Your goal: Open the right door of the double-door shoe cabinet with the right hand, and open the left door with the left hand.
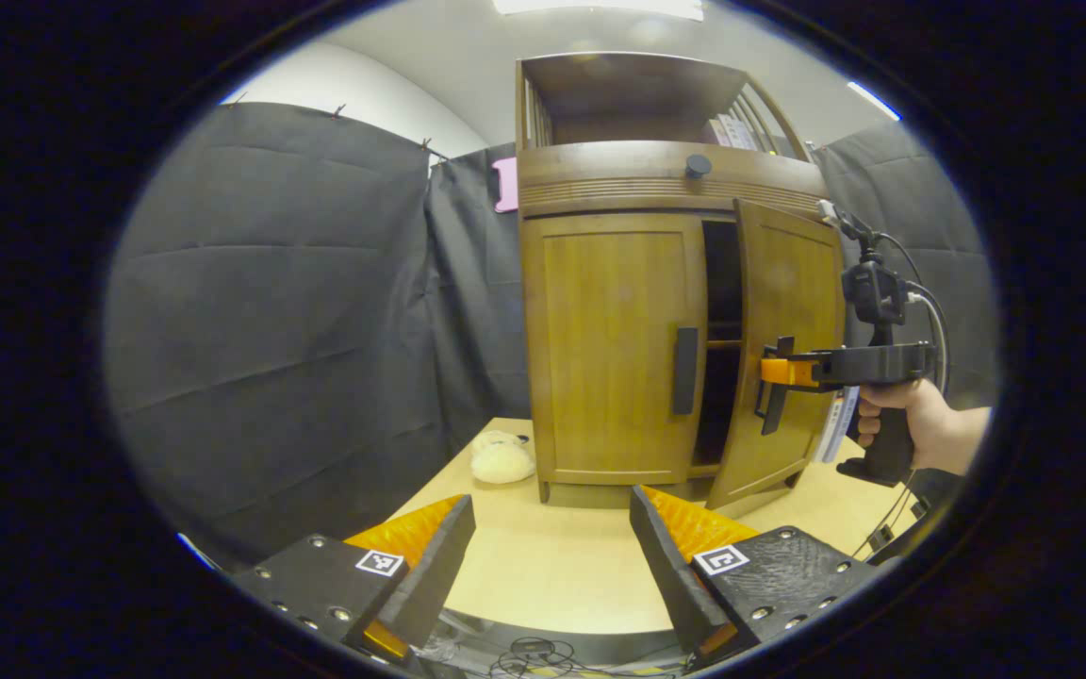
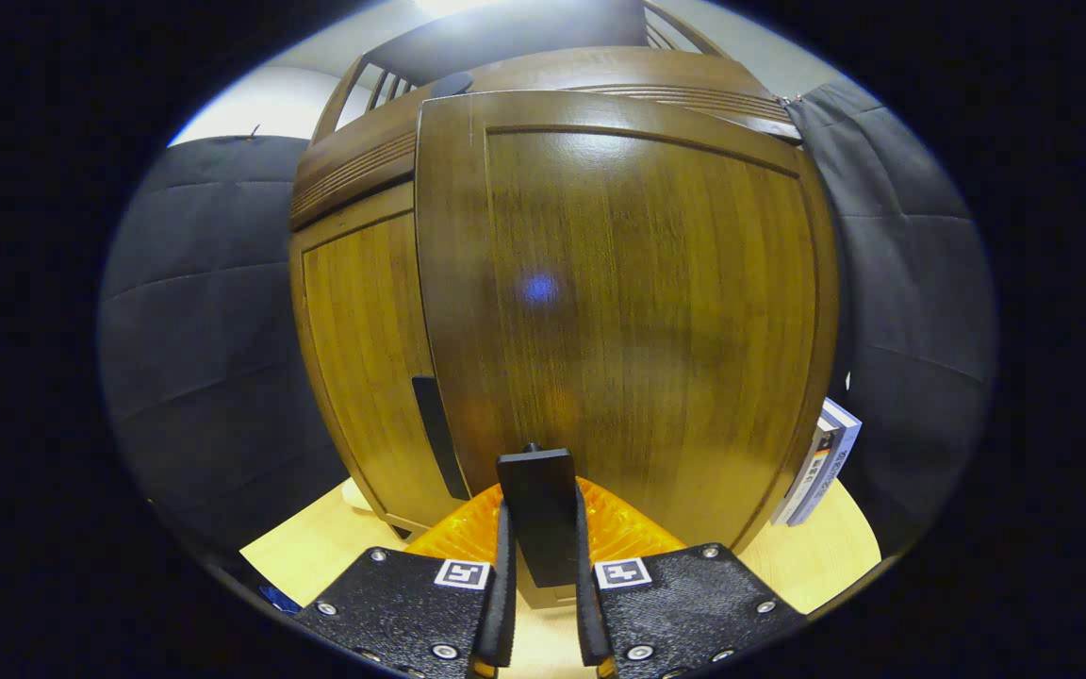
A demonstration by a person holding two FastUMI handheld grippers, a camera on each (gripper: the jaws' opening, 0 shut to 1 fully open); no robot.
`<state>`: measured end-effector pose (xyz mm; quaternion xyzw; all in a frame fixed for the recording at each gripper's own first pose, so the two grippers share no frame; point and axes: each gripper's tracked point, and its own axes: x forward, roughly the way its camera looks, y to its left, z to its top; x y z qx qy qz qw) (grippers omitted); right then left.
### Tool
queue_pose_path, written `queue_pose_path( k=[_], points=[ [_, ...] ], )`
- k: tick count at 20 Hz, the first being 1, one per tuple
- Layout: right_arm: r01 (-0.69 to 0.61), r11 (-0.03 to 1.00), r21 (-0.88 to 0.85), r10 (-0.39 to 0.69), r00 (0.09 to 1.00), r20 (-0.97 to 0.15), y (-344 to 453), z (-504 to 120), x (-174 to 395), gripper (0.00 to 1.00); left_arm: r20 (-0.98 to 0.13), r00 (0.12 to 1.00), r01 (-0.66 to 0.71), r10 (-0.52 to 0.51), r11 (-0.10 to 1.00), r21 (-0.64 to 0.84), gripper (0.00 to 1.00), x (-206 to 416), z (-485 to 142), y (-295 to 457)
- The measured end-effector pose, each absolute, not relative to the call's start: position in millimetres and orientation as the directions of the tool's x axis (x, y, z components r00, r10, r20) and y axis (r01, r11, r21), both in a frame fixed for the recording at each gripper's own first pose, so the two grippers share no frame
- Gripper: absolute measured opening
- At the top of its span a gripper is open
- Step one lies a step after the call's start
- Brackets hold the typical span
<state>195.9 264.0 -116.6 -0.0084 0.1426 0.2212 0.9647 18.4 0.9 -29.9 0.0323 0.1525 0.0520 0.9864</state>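
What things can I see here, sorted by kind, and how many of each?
Cabinets: 1, the shoe cabinet
Cabinet doors: 2, the left door closed and the right door partly open
Door handles: 2, the left handle and the right handle
Grippers: 2, the left gripper and the right gripper
Fluffy toys: 1, the fluffy toy
Tables: 1, the table
Total: 9

Place: a recording booth, not a lived-in home.
Walls: black cloth (image 1: 279, 311) hangs behind and to both sides of the shoe cabinet (image 1: 614, 349), clipped up along its top edge.
Stand: the cabinet sits on a pale wooden desk (image 1: 552, 566).
Cables: wires (image 1: 534, 653) lie below the desk's front edge.
Ceiling: white, with strip lights (image 1: 600, 8) above the cabinet.
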Motion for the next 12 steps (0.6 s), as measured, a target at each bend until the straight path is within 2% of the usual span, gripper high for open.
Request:
queue_pose_path(
  k=[2, 3, 4, 12],
  points=[
    [-0.422, 0.905, 0.053, 0.419, 0.865, -0.275, 263.1, -115.1, 194.8, 0.27, -0.298, 0.950, -0.072, 0.090, 0.995, 0.073, 0.95, 19.1, -26.6, 1.6],
    [-0.417, 0.907, 0.054, 0.415, 0.868, -0.274, 262.6, -115.7, 194.9, 0.27, -0.293, 0.952, -0.065, 0.083, 0.995, 0.071, 1.00, 21.3, -22.7, 2.2],
    [-0.411, 0.910, 0.056, 0.410, 0.870, -0.272, 262.3, -115.4, 195.7, 0.27, -0.287, 0.955, -0.058, 0.075, 0.996, 0.068, 0.95, 25.0, -21.6, 1.5],
    [-0.379, 0.923, 0.068, 0.382, 0.882, -0.277, 259.5, -116.5, 194.8, 0.27, -0.275, 0.961, 0.034, -0.016, 0.997, 0.063, 0.95, 69.5, -23.4, 5.7]
  ],
)
